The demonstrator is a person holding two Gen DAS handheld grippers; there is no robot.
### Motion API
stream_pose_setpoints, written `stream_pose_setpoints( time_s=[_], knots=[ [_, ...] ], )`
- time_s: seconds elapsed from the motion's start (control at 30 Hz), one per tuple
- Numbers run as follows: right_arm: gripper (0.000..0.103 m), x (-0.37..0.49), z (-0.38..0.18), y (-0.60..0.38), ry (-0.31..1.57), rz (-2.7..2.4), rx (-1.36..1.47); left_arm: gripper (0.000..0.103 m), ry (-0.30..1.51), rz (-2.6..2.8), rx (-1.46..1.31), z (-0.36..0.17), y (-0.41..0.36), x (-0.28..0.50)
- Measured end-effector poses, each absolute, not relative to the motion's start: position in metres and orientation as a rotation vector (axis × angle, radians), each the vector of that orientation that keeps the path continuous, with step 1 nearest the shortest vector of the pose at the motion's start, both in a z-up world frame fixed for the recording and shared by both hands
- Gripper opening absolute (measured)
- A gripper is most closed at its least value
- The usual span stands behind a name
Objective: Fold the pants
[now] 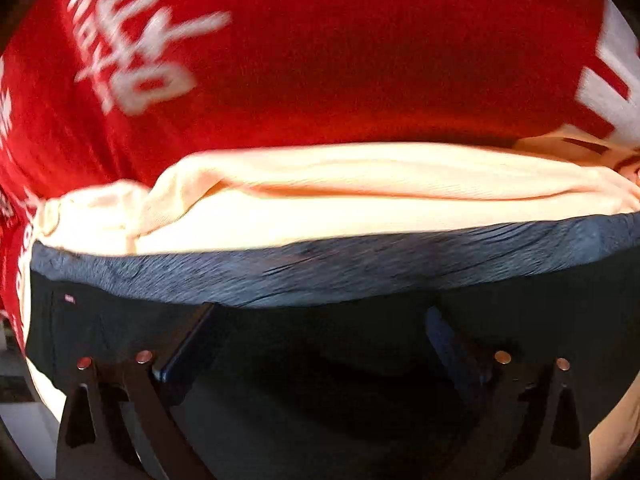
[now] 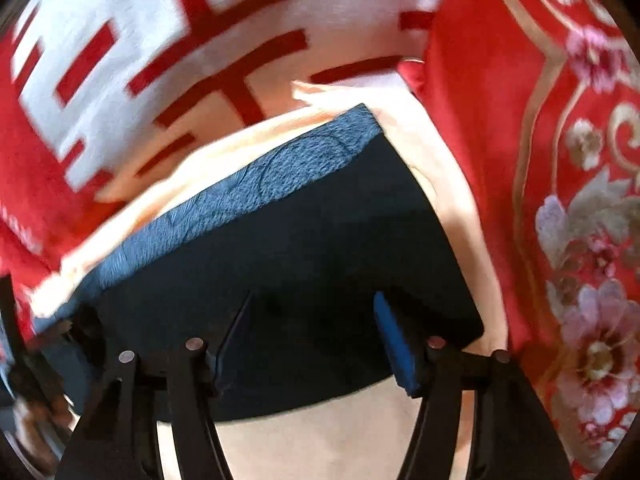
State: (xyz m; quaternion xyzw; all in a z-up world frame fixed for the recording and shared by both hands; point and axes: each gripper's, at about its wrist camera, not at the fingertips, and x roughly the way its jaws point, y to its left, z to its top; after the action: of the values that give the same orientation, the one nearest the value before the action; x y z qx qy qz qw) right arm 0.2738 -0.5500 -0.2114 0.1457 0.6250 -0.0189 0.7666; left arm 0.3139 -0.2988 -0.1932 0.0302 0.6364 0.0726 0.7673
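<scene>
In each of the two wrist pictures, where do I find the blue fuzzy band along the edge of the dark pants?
Left wrist view: the blue band runs almost level across the whole width, just beyond the open left gripper.
Right wrist view: the blue band slants from lower left up to upper right, beyond the open right gripper.
Shared landmark: the cream cloth bordering the band's far side.

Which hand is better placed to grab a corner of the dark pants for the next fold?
Probably right. The right gripper hangs open beside the pants' visible corner. The left gripper is open over their middle edge, no corner nearby.
</scene>
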Motion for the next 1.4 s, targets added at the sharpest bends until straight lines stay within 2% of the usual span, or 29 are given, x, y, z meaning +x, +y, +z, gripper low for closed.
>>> stream_pose_setpoints(
  time_s=[0.13,0.27,0.43,0.6,0.73,0.83,1.13,1.2,1.23,1.4],
  knots=[
    [0.065,0.267,-0.203,-0.542,1.394,-0.059,0.228,0.102,1.407,0.290,0.098,-0.186,-0.242,0.295],
    [0.066,0.251,-0.185,-0.527,1.385,0.018,0.389,0.102,1.392,0.354,0.105,-0.167,-0.185,0.270],
    [0.066,0.221,-0.184,-0.448,1.426,0.254,0.618,0.102,1.392,0.417,0.162,-0.165,-0.118,0.243],
    [0.066,0.191,-0.209,-0.332,1.496,0.453,0.761,0.102,1.377,0.433,0.164,-0.172,-0.054,0.229],
    [0.066,0.172,-0.231,-0.254,1.523,0.514,0.836,0.102,1.380,0.420,0.218,-0.180,-0.022,0.221],
    [0.062,0.166,-0.257,-0.214,1.532,0.502,0.886,0.103,1.365,0.316,0.091,-0.189,0.008,0.214],
    [0.059,0.171,-0.265,-0.198,1.515,0.421,0.972,0.103,1.327,0.191,0.004,-0.193,0.028,0.209],
    [0.042,0.181,-0.259,-0.187,1.547,0.394,0.927,0.103,1.328,0.180,0.005,-0.193,0.031,0.209],
    [0.023,0.187,-0.252,-0.181,1.555,0.371,0.847,0.103,1.333,0.176,0.003,-0.194,0.034,0.209],
    [0.012,0.167,-0.241,-0.189,1.527,0.322,0.806,0.103,1.337,0.134,0.015,-0.193,0.039,0.210]
  ],
)
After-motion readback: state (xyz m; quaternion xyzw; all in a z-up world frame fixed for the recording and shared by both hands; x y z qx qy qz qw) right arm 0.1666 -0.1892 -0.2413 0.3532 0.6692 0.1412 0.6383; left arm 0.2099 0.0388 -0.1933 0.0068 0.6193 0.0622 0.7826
